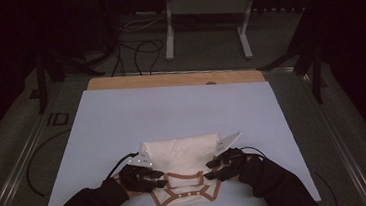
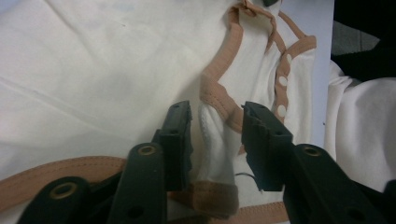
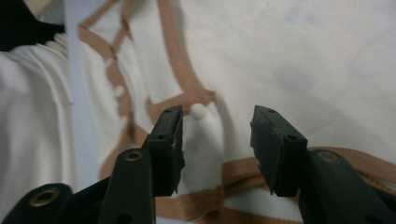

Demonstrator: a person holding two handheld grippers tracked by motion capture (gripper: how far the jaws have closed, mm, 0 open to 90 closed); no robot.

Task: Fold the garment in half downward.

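Folding job looks partway done: the cream garment [image 1: 181,156] lies on the near half of the bench [image 1: 122,118], its far part already bunched into a compact block, while the near end with the tan trim [image 1: 183,183] is spread flat by the bench's front edge. My read: the trimmed near end, with its snap buttons [image 2: 282,80], is what's left to fold.

Left claw [image 1: 152,178] sits on the garment's left side, at the trim. Its jaws stand apart, and in the left gripper view a raised fold of white fabric [image 2: 212,140] with trim on it stands between them; pads don't look pressed on it, so no grip.

Right claw [image 1: 217,169] is mirrored on the right side, just beside the trim. Jaws apart too; in the right gripper view, cloth and one snap [image 3: 198,111] lie in the gap, nothing clamped.

Both claws sit low over the cloth at opposite edges.
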